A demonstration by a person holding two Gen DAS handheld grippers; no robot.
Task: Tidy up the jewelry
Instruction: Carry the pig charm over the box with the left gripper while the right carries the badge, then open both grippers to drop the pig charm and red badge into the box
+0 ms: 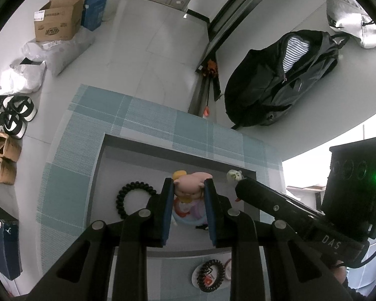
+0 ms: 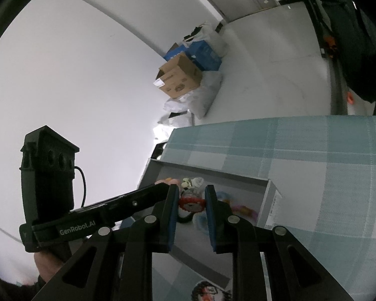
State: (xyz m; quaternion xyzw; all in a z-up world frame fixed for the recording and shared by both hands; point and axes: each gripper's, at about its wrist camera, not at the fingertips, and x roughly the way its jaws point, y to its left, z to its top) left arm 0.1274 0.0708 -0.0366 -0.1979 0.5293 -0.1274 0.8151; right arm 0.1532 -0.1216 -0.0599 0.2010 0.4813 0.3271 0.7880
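A shallow grey tray lies on a blue checked cloth. My left gripper hangs over the tray, its blue pads shut on a pink pig figure. A black bead bracelet lies in the tray to its left, and a small white charm sits near the tray's far right corner. My right gripper reaches in from the right. In the right wrist view that gripper is shut on a red scalloped ring above the tray. The left gripper comes in from the left.
A black coil band on a round badge lies on the cloth in front of the tray. More small colourful pieces lie in the tray. On the floor are cardboard boxes, shoes and a black backpack.
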